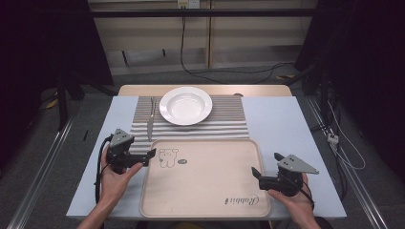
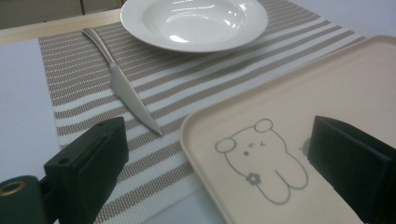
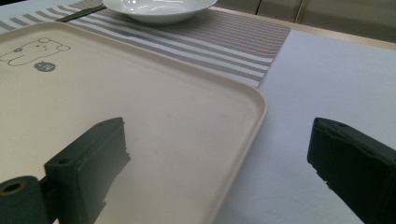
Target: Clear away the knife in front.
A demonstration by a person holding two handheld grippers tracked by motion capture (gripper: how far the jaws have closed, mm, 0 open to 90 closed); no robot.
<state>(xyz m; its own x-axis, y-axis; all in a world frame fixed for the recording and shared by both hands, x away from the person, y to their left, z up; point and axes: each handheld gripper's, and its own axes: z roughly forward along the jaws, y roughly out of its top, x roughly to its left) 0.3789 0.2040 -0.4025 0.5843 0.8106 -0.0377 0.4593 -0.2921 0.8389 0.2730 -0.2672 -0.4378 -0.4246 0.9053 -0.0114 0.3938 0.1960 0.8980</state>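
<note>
Your bench (image 1: 286, 124) is a flat rectangle under a smooth pale blue-grey cover, with bare wood along its far edge. The beige tray (image 1: 205, 191) sits at the near edge, a rounded-corner rectangle of matte plastic with a low raised rim and a bear outline printed near its far left corner. Beyond it the woven striped placemat (image 1: 229, 119) runs to the far edge, ribbed in brown and white; the tray's far rim seems to lie over its near edge. The glossy white plate (image 1: 186, 105) rests on the mat, round and shallow. The slim steel knife (image 1: 151, 119) lies just left of it, blade toward you.

Your left claw (image 1: 143, 159) is spread open astride the tray's far left corner; your right claw (image 1: 258, 175) is open astride its right rim. Lift unevenly and the tray may drag the mat, shifting plate and knife
</note>
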